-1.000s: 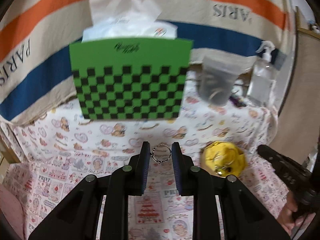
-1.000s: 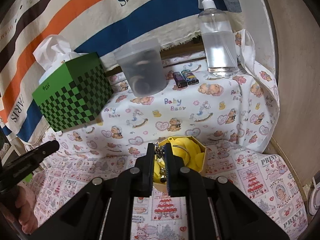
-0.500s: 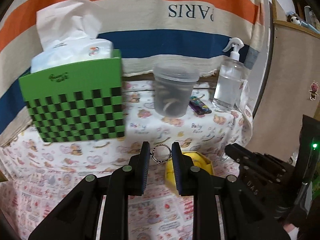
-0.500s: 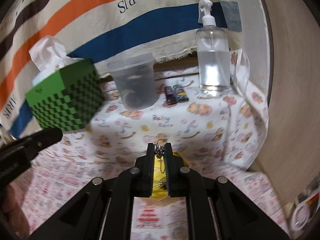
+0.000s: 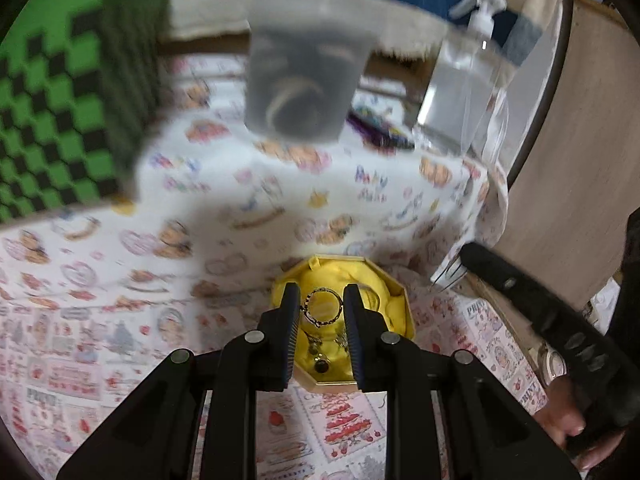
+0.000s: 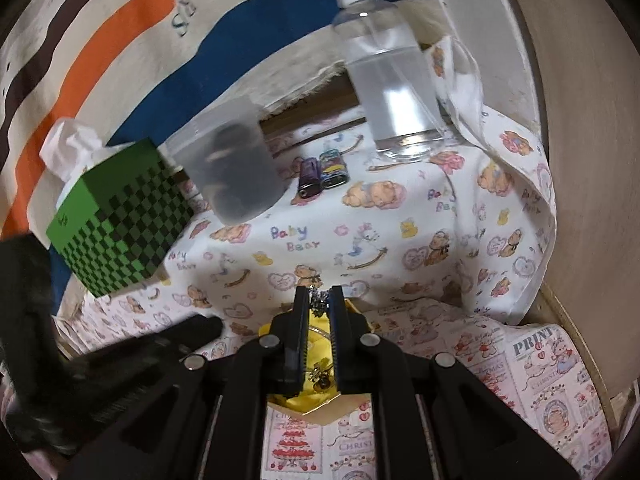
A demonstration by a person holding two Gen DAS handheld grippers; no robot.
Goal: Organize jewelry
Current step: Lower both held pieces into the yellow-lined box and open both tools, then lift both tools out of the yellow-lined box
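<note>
The counter (image 6: 400,248) is draped in a nursery-print cloth of bears and hearts, with a striped banner hanging behind it. Along the back stand a green checkered tissue box (image 6: 120,232), a frosted plastic tub (image 6: 232,176) with something dark and coiled inside, a clear spray bottle (image 6: 392,80) and two lighters (image 6: 322,176) lying side by side.

Nearer the front sits the yellow jewelry box (image 5: 396,300), an open octagonal case with a soft yellow lining, a few small pieces lying in it (too small to name).

The left tool (image 5: 322,308) hangs directly over that box, its jaws closed just far enough to pinch a ring (image 5: 322,307) across its width, the hoop standing upright between the pads. The right tool (image 6: 319,306) is almost fully closed on a small chain (image 6: 319,305) bunched at the very tips, with a charm dangling lower between the fingers, also above the box.

Both pieces look feather-light. The ring is stiff and smooth, so I would expect it to twist or pop out if the squeeze goes off-centre; gripping it across the band, as now, seems best. The chain is limp and will sag and snag, so it wants holding by a gathered clump rather than by a single link.
</note>
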